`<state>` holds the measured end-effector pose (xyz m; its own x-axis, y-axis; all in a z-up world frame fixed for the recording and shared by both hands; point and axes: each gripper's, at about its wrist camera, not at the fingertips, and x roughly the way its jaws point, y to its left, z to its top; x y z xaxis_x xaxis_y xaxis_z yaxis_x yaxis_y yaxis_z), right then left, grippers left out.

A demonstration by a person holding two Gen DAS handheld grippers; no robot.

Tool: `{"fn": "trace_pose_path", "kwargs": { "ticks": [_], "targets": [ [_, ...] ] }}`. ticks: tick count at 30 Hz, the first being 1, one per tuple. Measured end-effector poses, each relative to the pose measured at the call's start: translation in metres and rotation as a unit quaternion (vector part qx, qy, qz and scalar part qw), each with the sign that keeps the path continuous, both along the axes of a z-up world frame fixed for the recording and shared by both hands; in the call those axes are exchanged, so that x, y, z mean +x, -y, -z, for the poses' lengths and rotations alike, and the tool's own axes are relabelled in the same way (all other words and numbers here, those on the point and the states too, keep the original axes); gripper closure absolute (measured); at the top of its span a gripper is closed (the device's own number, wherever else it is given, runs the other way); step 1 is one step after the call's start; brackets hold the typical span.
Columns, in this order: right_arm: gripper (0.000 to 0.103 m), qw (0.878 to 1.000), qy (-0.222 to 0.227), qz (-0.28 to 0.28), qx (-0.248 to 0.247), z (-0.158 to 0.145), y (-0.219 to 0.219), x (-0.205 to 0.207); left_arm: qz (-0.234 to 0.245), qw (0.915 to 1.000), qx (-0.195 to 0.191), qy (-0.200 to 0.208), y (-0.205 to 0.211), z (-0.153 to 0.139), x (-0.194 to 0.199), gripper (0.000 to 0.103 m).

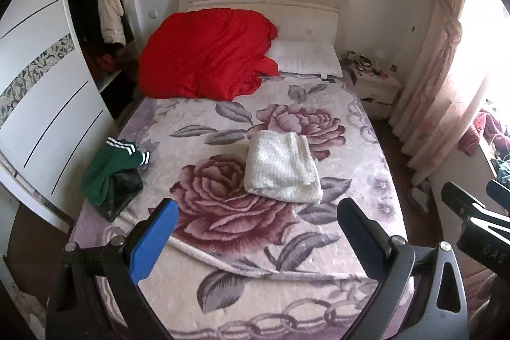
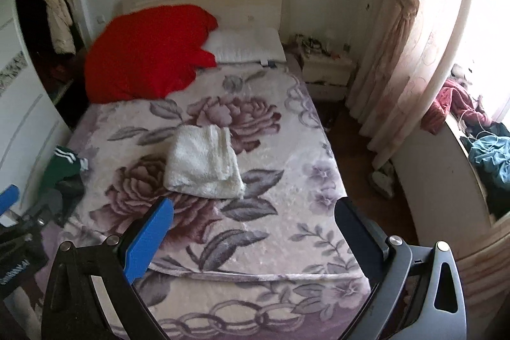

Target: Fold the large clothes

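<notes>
Left wrist view, writing: pale letters on the black body of the right tool [image 1: 471,196] at the right edge read roughly "GAS"; the rest is cut off.
Right wrist view, writing: white lettering on the left tool's [image 2: 6,199] body at the lower left edge is too blurred to read.
Left tool: its two fingers stand wide apart with nothing between them, blue pad [image 1: 153,241] on one side, dark pad on the other, held above the foot of the bed.
Right tool: its fingers are spread wide in its own view and hold nothing; blue pad [image 2: 146,238] on the left.
White folded cloth [image 1: 282,166]: a fluffy towel-like piece, folded into a rough rectangle, lying flat near the middle of the bed, beyond the fingertips of both tools and apart from them.
Green garment [image 1: 108,171]: crumpled, with white stripes at its cuffs, near the bed's left edge, resting partly on a dark garment [image 1: 122,193]; left of the left tool, not touching it.
Bed [image 1: 357,148]: covered by a pale blanket printed with large mauve roses, grey leaves and a chain border.
Head of bed: a bunched red quilt [image 1: 207,53] lies beside a white pillow [image 1: 306,59], against a cream headboard.
Room, left: a white wardrobe [image 1: 41,104] with an open section where a cream coat [image 1: 108,8] hangs.
Room, right: a cluttered nightstand [image 1: 376,82], a tied-back pink curtain [image 1: 446,59], a bright window, and clothes heaped on the sill [image 2: 487,155].
Floor: dark wood.
</notes>
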<state>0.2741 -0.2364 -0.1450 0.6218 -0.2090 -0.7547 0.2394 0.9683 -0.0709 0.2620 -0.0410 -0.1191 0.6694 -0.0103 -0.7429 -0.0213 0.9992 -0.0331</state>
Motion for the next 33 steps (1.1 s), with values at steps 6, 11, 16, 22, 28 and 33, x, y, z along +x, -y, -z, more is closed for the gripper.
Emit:
{"fn": "trace_pose_path", "kwargs": {
  "ticks": [6,11,16,22,28,33],
  "targets": [
    [0.001,0.999,0.029,-0.015,0.005,-0.043,-0.010,-0.042,0.001,1.0000,0.002,0.006,0.005,-0.025,-0.031,0.001],
    [0.000,0.999,0.046,-0.024,-0.009,-0.066,-0.015,-0.062,-0.010,0.9997,0.007,0.020,0.008,-0.046,-0.050,0.001],
    [0.000,0.998,0.054,-0.034,-0.008,-0.085,-0.019,-0.075,-0.015,0.9995,0.009,0.026,0.008,-0.056,-0.057,0.001],
    [0.000,0.997,0.066,-0.042,-0.010,-0.101,-0.015,-0.082,-0.017,0.9991,0.010,0.037,0.008,-0.064,-0.061,0.001],
    [0.000,0.996,0.072,-0.046,-0.008,-0.106,-0.012,-0.084,-0.013,0.9993,0.009,0.034,0.010,-0.066,-0.066,0.001],
    [0.000,0.997,0.067,-0.049,-0.002,-0.105,-0.008,-0.082,-0.014,0.9992,0.011,0.035,0.009,-0.068,-0.069,0.001]
  ]
}}
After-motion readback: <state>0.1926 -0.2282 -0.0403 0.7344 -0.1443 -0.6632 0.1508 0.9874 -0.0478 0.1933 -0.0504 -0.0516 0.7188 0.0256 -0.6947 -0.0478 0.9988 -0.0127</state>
